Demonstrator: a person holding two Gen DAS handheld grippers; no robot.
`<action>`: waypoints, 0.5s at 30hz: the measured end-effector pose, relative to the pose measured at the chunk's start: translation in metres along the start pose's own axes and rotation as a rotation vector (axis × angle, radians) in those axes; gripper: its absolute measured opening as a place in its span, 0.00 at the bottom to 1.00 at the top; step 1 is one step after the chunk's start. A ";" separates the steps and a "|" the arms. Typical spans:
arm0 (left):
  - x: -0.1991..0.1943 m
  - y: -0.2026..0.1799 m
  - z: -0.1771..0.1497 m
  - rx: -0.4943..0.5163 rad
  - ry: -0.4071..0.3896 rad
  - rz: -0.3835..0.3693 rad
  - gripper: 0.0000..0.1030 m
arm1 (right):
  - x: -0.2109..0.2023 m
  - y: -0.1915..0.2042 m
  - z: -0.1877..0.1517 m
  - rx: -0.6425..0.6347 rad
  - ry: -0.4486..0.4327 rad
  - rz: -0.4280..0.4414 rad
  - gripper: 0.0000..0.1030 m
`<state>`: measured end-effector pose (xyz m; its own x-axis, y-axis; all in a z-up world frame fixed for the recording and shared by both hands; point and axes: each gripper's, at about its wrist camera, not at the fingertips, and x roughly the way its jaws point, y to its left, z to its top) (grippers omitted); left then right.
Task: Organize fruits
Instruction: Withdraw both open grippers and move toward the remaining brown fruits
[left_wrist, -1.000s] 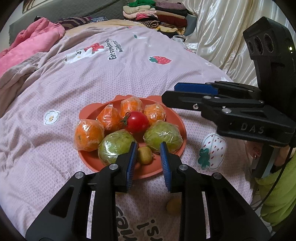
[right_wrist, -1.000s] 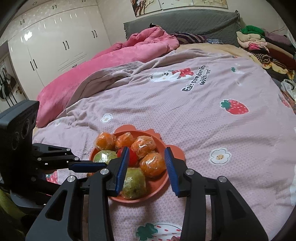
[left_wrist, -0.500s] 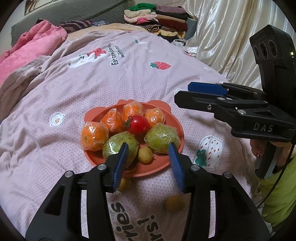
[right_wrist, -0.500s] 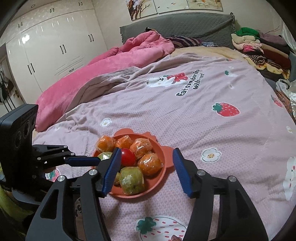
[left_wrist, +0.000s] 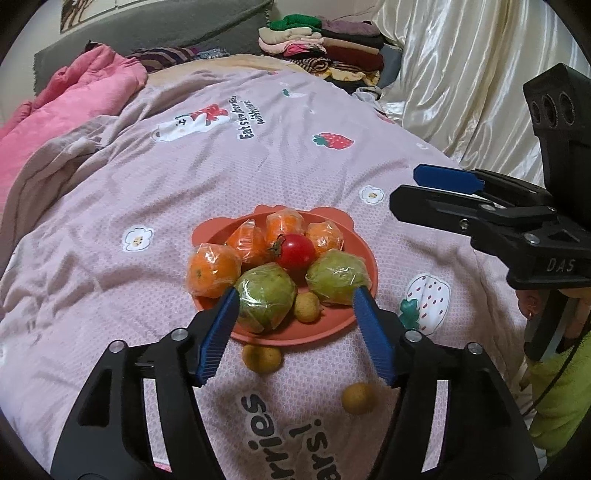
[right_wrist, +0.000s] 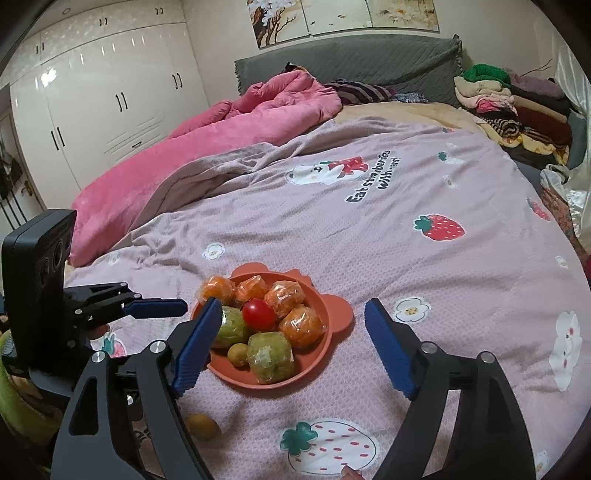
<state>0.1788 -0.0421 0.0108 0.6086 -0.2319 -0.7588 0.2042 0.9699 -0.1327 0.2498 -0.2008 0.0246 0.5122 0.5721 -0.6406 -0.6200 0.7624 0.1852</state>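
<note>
Nearby, loose longans (left_wrist: 261, 357) beside plate (left_wrist: 334, 325)

White wardrobes (right_wrist: 92, 110) fill the upper left; a grey headboard (right_wrist: 351, 59) sits top centre beneath wall pictures (right_wrist: 343, 18); cream curtains (left_wrist: 461, 92) hang right.

1. Plate (left_wrist: 334, 325), centre: terracotta orange.
2. Tomato (left_wrist: 295, 251): red.
3. Bedspread (left_wrist: 184, 177): mauve, with strawberry and flower prints.
4. Blanket (right_wrist: 229, 136), upper left: pink.
5. Gripper pads (left_wrist: 218, 332): blue.
</note>
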 end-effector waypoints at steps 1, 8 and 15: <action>-0.001 0.000 0.000 -0.001 -0.003 0.002 0.58 | -0.002 0.001 -0.001 0.000 -0.002 -0.004 0.79; -0.009 0.004 -0.002 -0.012 -0.021 0.014 0.66 | -0.010 0.006 -0.003 -0.005 -0.015 -0.016 0.87; -0.018 0.010 -0.005 -0.035 -0.039 0.031 0.78 | -0.020 0.011 -0.008 -0.001 -0.029 -0.030 0.91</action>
<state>0.1664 -0.0280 0.0197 0.6441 -0.2035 -0.7373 0.1581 0.9786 -0.1320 0.2281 -0.2060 0.0332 0.5475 0.5572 -0.6243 -0.6048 0.7791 0.1649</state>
